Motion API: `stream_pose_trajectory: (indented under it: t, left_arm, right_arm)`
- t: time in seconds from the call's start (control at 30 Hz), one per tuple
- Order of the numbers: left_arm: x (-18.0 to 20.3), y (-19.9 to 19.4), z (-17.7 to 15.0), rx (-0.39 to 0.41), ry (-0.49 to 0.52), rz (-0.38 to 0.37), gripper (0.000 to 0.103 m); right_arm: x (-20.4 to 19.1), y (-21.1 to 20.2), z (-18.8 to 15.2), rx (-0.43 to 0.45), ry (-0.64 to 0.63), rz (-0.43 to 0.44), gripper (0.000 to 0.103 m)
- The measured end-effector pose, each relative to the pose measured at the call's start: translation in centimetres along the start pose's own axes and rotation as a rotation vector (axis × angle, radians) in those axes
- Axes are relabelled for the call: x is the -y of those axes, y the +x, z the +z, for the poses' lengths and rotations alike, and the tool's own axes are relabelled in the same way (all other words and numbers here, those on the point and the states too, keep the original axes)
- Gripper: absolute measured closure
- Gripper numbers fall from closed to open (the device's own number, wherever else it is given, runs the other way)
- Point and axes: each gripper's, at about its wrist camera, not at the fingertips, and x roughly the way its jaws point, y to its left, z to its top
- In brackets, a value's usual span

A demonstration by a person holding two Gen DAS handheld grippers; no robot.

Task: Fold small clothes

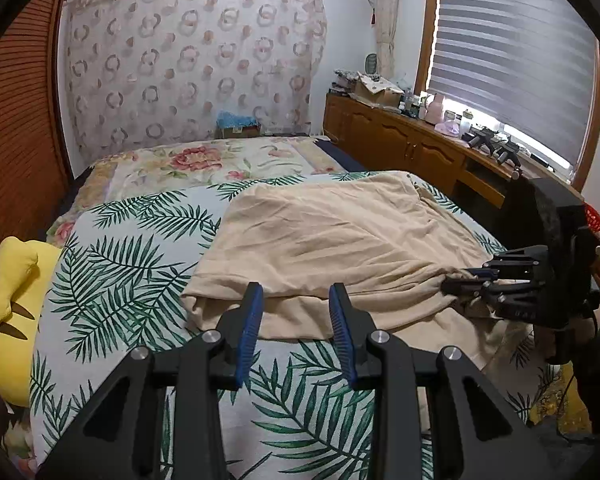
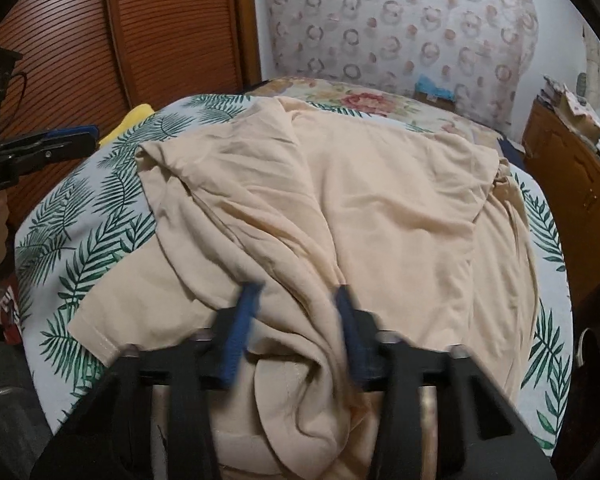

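A beige shirt [image 1: 332,232] [image 2: 380,200] lies partly folded and wrinkled on the palm-leaf bedsheet [image 1: 132,264]. My left gripper [image 1: 298,312] hovers open at the shirt's near edge, its blue pads apart with nothing between them. In the right wrist view it shows at the far left as the left gripper [image 2: 88,136]. My right gripper [image 1: 456,278] is at the shirt's right side, fingers pinched together on a bunched fold. In its own view the right gripper [image 2: 296,308] is blurred, with gathered cloth between the blue pads.
A yellow plush cushion [image 1: 16,300] sits at the bed's left edge beside a louvred wooden door [image 1: 12,120]. A cluttered wooden cabinet [image 1: 400,140] runs along the right under the window blind. A floral quilt [image 1: 196,160] covers the far bed.
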Motion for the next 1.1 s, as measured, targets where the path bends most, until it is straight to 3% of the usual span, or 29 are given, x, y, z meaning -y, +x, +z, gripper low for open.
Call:
stream_pose_trajectory:
  t: [0.17, 0.4, 0.5, 0.7, 0.77, 0.87, 0.93, 0.97, 1.1]
  left_arm:
    - [-0.2, 0.0, -0.1, 0.006, -0.013, -0.001, 0.071]
    - [-0.2, -0.2, 0.0, 0.013, -0.019, -0.003, 0.071]
    - [0.0, -0.3, 0.0, 0.018, -0.021, -0.008, 0.071]
    - [0.3, -0.4, 0.0, 0.030, -0.024, 0.002, 0.071]
    - [0.2, -0.4, 0.0, 0.032, -0.025, 0.009, 0.071]
    - [0.2, -0.6, 0.0, 0.038, -0.025, 0.016, 0.071]
    - [0.2, -0.7, 0.1, 0.043, -0.029, 0.017, 0.071]
    - [0.3, -0.7, 0.1, 0.046, -0.030, 0.018, 0.071]
    - [0.3, -1.0, 0.0, 0.054, -0.025, 0.027, 0.071]
  right_arm:
    - [0.1, -3.6, 0.6, 0.134, 0.028, 0.024, 0.095]
    - [0.9, -9.3, 1.0, 0.274, 0.048, -0.043, 0.095]
    - [2.2, -10.4, 0.3, 0.268, 0.059, -0.104, 0.095]
    - [5.4, -7.6, -3.2, 0.084, 0.126, -0.191, 0.094]
    - [5.6, -7.0, -3.8, 0.053, 0.131, -0.207, 0.089]
    - [5.5, -8.0, -3.3, 0.087, 0.134, -0.212, 0.081]
    - [5.1, -9.0, -2.3, 0.127, 0.121, -0.226, 0.057]
    - [4.9, -9.0, -1.7, 0.135, 0.112, -0.237, 0.051]
    - [3.1, -7.8, 0.9, 0.147, 0.050, -0.196, 0.047]
